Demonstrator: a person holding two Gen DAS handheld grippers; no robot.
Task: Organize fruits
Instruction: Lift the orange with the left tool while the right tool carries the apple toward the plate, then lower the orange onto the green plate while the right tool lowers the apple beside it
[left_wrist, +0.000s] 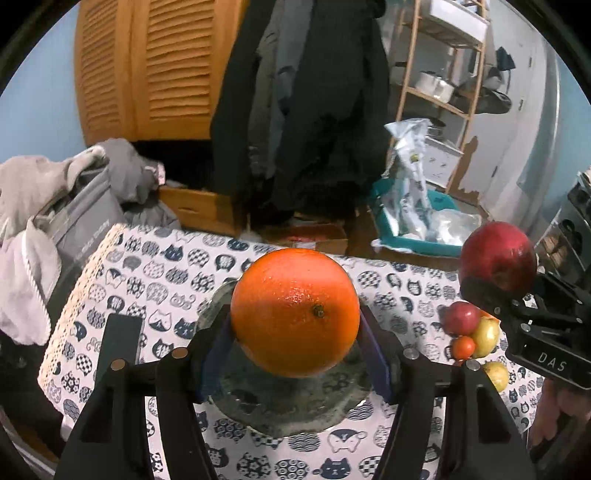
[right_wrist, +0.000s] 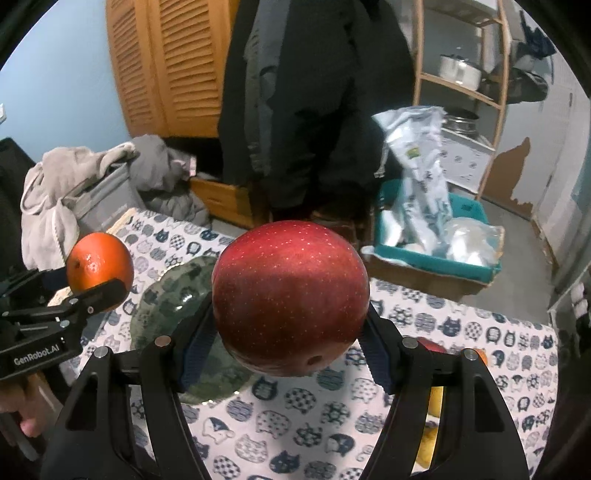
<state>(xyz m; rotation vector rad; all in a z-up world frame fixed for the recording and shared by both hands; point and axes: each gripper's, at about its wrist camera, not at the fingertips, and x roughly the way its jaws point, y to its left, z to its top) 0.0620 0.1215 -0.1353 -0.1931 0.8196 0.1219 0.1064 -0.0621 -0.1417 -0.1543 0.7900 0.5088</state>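
while my left gripper (left_wrist: 295, 321) clamps the orange (left_wrist: 294, 312), my right gripper (right_wrist: 291, 325) clamps the apple (right_wrist: 290, 295). next, i lower both onto the plate (left_wrist: 258, 402).

White letters "DAS" stand on the black plastic body of the right gripper (left_wrist: 498, 284); "GenRobot.AI" stands on the black left gripper (right_wrist: 99, 277).

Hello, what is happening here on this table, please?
A person holds a claw in each hand. The left claw grips an orange above a dark green plate; the right claw grips a big red apple. More small fruits wait on the cat-print tablecloth. Nothing lies on the plate yet.
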